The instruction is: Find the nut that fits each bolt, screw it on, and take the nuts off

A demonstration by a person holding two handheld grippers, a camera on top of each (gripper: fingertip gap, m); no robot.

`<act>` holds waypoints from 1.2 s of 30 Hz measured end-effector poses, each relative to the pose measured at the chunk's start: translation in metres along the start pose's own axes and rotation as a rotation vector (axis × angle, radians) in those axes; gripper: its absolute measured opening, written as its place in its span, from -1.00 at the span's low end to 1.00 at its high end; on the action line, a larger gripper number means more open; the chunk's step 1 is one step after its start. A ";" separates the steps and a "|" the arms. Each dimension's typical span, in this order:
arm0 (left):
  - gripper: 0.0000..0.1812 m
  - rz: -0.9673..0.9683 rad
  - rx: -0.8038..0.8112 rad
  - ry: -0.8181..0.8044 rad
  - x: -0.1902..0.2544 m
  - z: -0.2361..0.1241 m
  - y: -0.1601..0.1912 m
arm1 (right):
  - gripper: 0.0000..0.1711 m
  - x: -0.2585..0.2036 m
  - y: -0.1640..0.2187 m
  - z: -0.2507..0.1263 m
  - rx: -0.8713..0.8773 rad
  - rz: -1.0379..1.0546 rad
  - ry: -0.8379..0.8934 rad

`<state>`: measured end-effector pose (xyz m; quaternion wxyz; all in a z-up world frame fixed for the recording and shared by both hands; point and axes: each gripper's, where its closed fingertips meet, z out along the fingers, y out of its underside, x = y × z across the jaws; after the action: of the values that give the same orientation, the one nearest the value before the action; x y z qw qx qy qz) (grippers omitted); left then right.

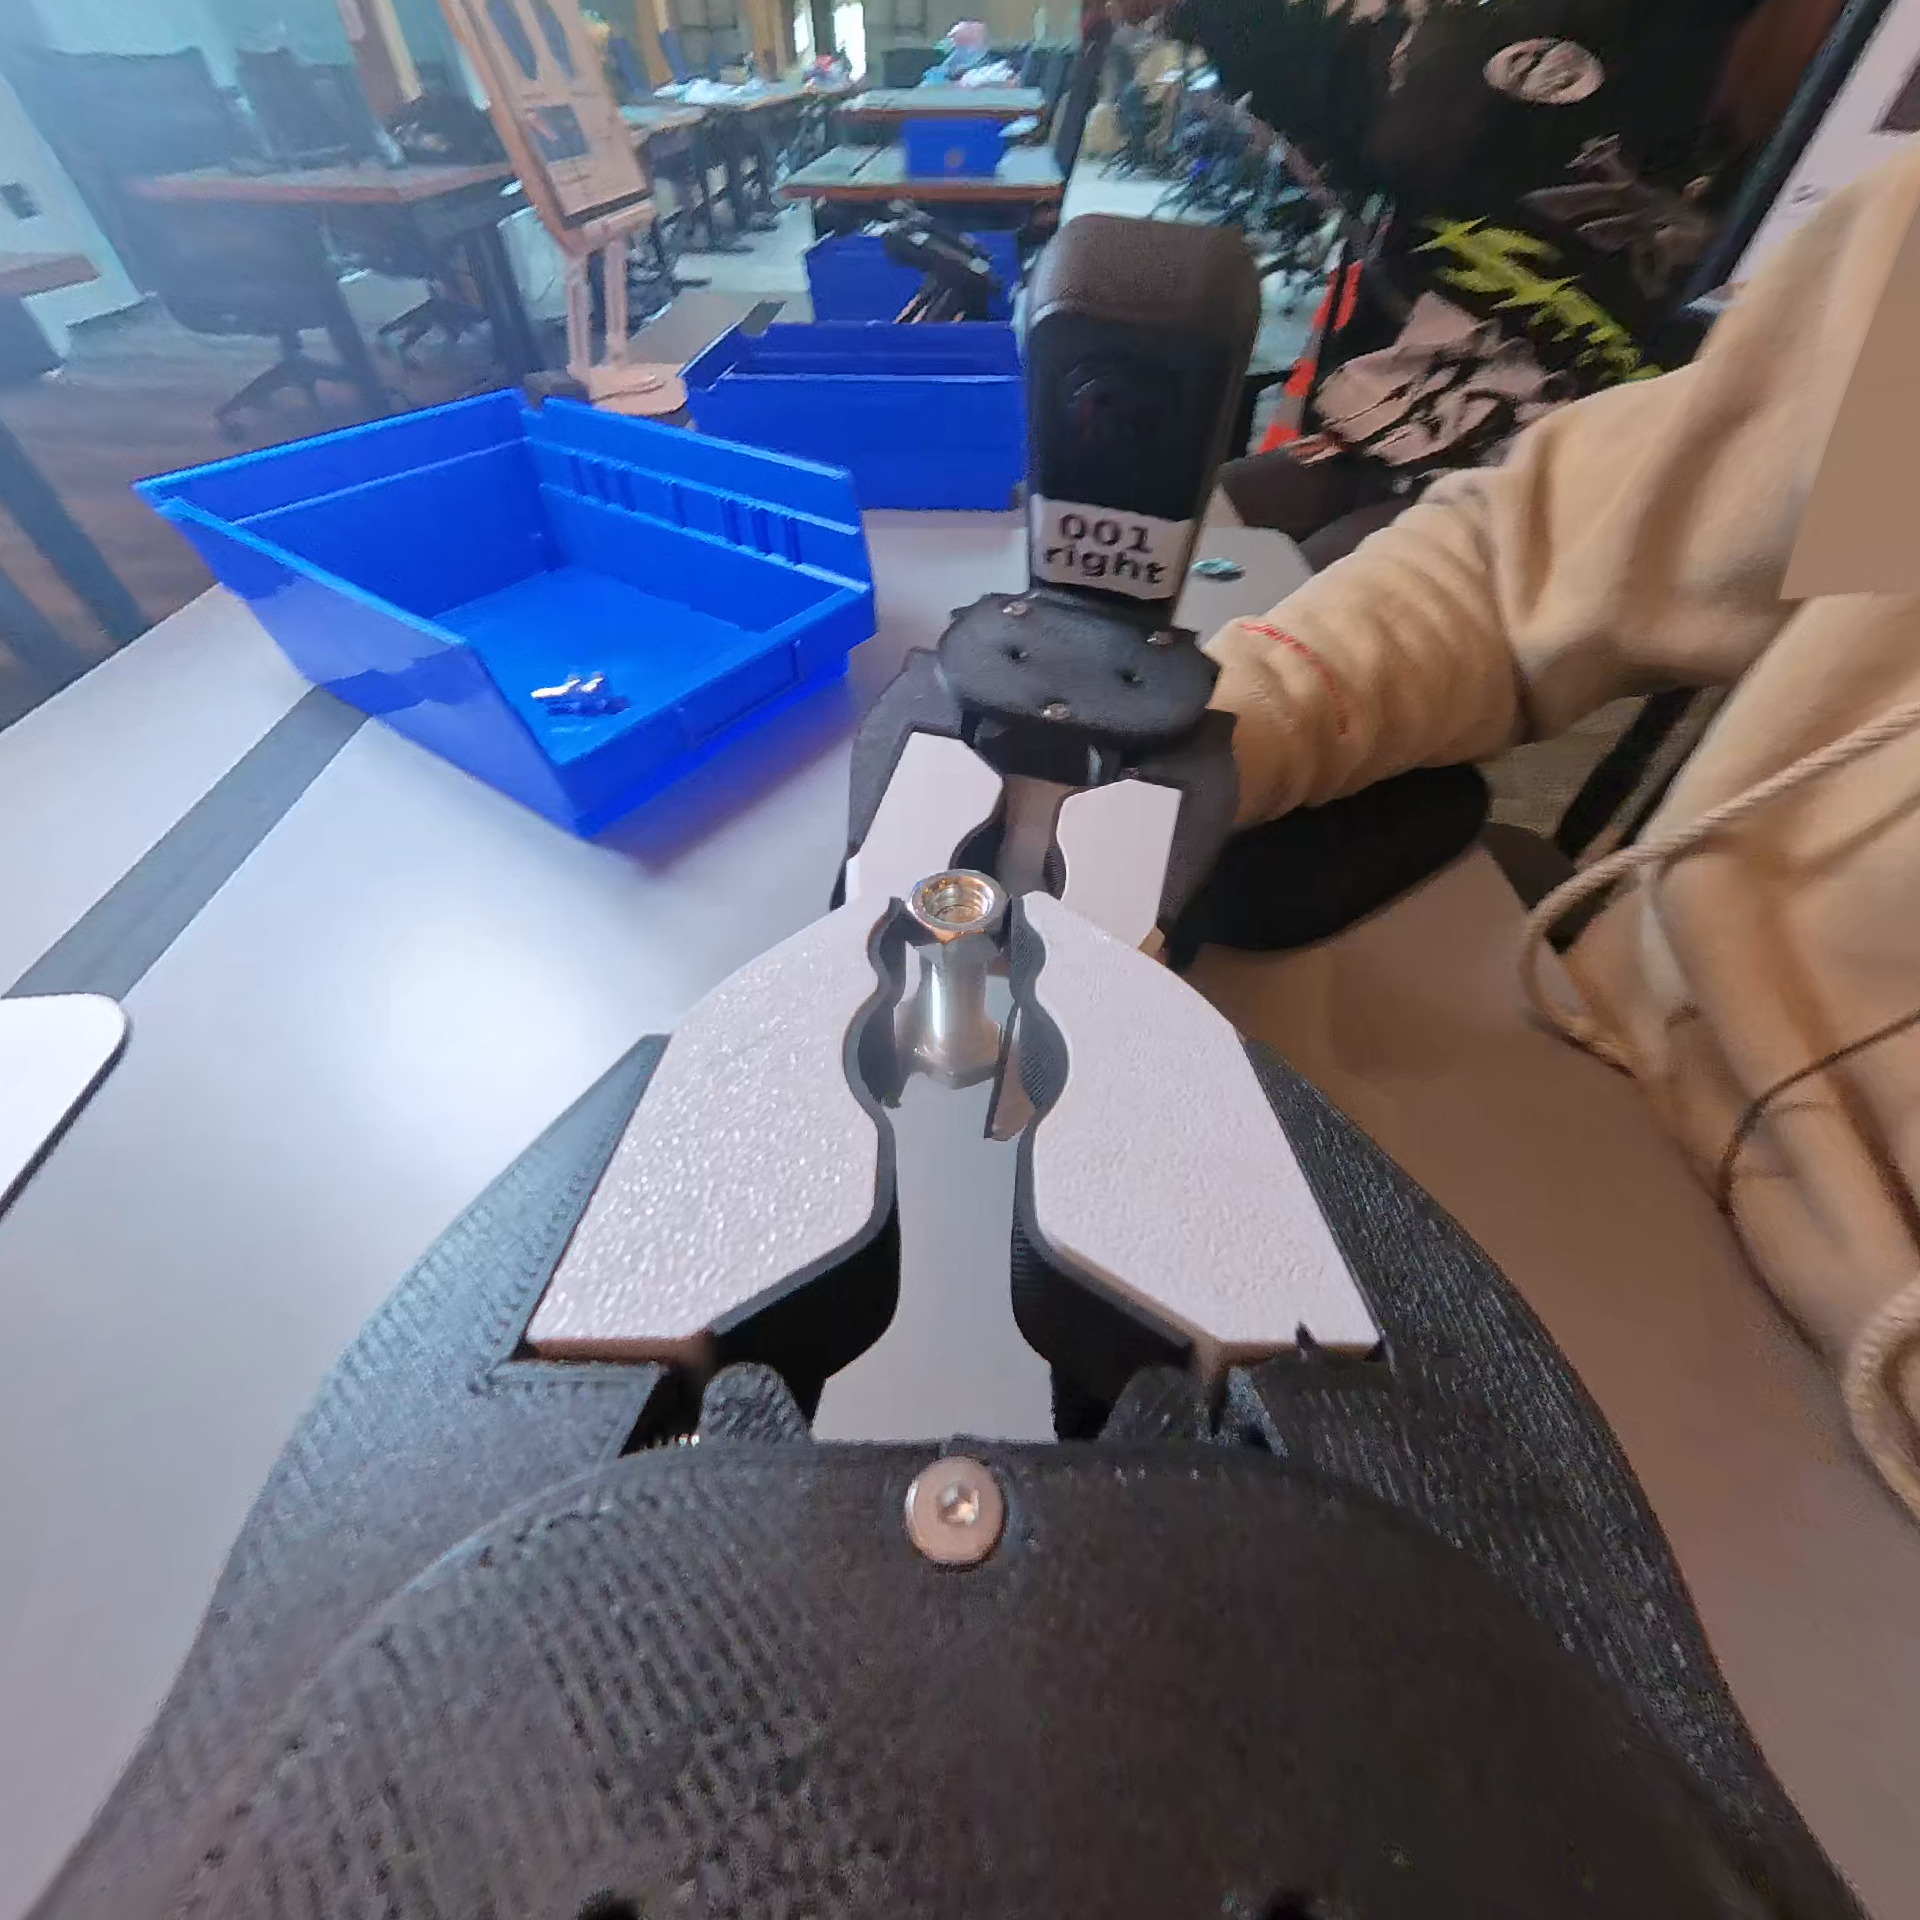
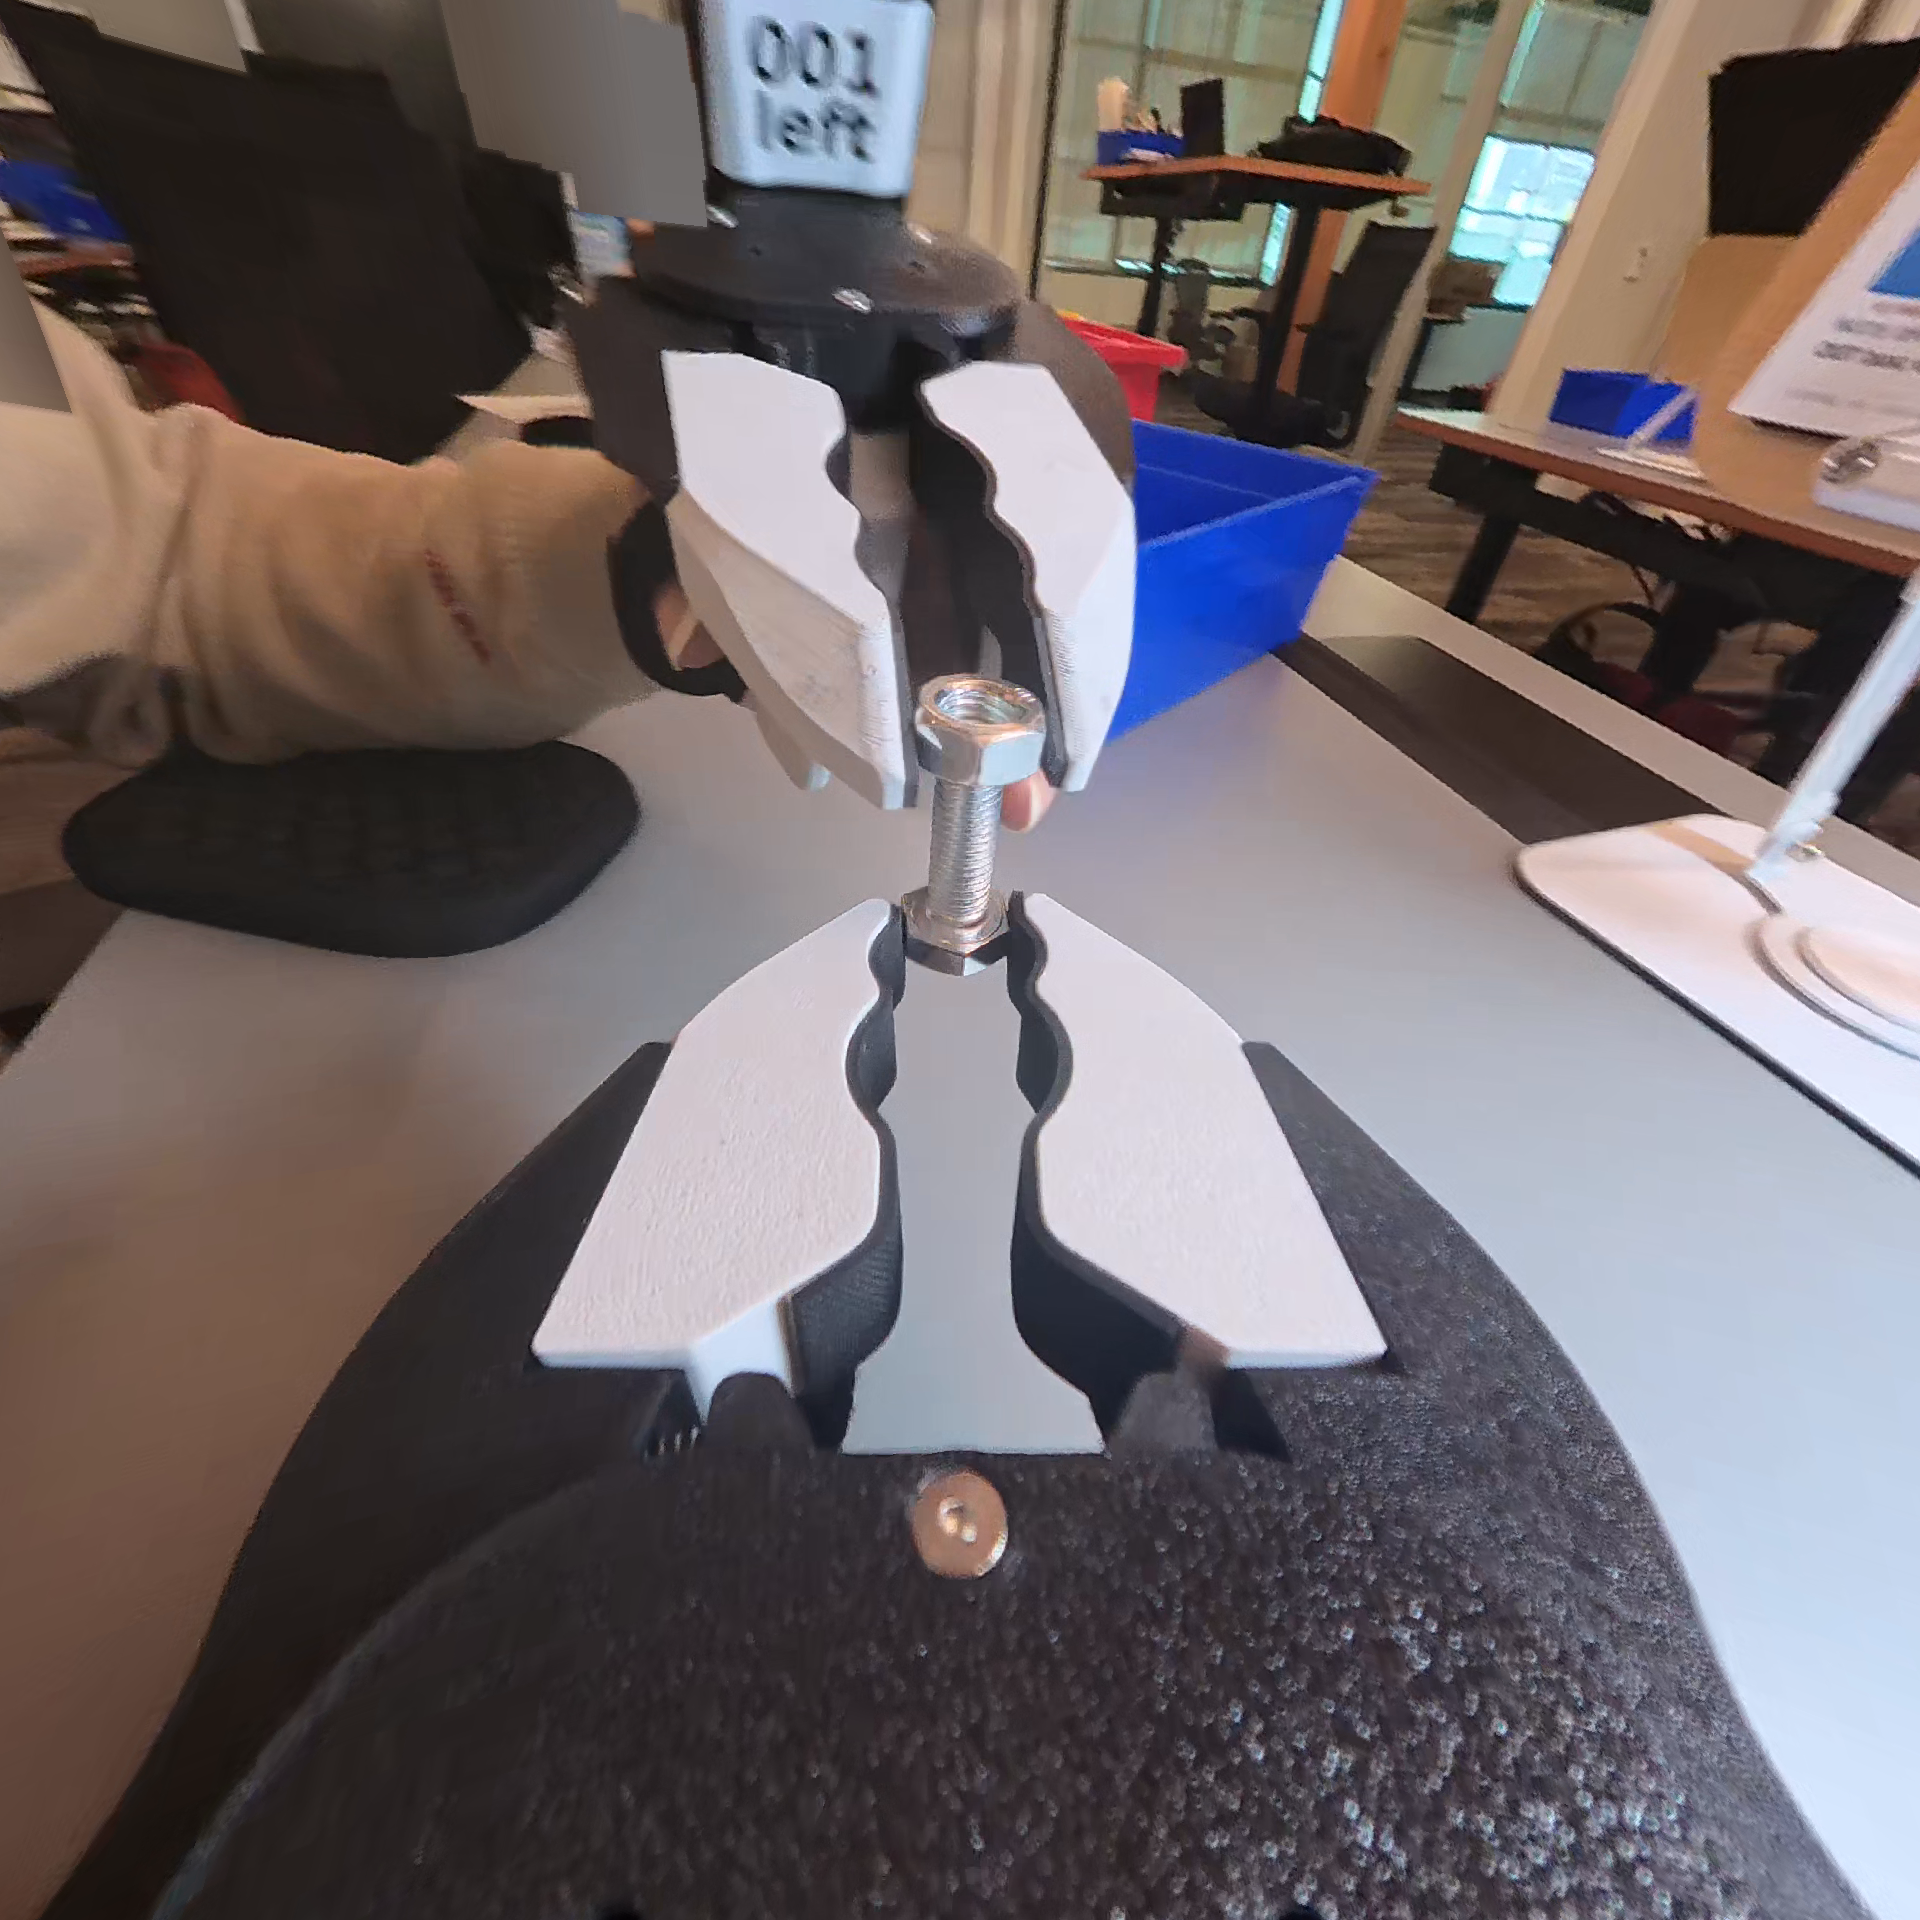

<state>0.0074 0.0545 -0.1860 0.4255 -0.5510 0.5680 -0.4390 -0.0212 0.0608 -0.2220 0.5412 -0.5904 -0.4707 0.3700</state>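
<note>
Left gripper (image 2: 977, 738) clenches the nut (image 2: 979, 734); right gripper (image 2: 954, 930) clenches the bolt (image 2: 956, 862) by its head.

Between the two facing grippers, above the grey desk (image 2: 1299, 862), the threaded bolt runs from the right gripper's tips to the nut at its far end, pinched at the left gripper's tips. A blue bin (image 1: 499, 592) stands on the desk, left of the right gripper in the left wrist view.

We see a shiny metal bolt (image 2: 958, 852) with a rough threaded shank and a bright, smooth nut (image 2: 980, 736). Our left gripper (image 1: 954, 940) and right gripper (image 2: 954, 935) pair matt, grainy white plastic pads with coarse, ribbed black plastic bodies. The blue bin (image 1: 665, 758) is glossy plastic; the table (image 2: 1299, 935) is smooth and matt.
</note>
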 end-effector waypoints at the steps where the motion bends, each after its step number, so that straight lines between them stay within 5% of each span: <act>1: -0.79 -0.003 0.028 0.039 0.005 -0.002 -0.002 | -0.78 -0.006 -0.003 -0.001 0.022 -0.005 -0.033; 16: -0.79 -0.006 0.152 0.226 0.035 -0.011 -0.016 | -0.78 -0.034 -0.021 -0.005 0.121 -0.024 -0.181; 29: -0.66 -0.014 0.175 0.077 0.013 -0.011 -0.020 | -0.78 -0.007 -0.014 -0.004 0.069 -0.005 -0.028; 36: -0.76 -0.045 0.203 -0.006 -0.004 -0.015 -0.022 | -0.78 0.002 -0.018 -0.008 0.088 -0.002 0.023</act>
<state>-0.0016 0.0588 -0.1611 0.4708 -0.5190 0.5068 -0.5022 -0.0161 0.0600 -0.2030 0.5725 -0.5697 -0.4482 0.3830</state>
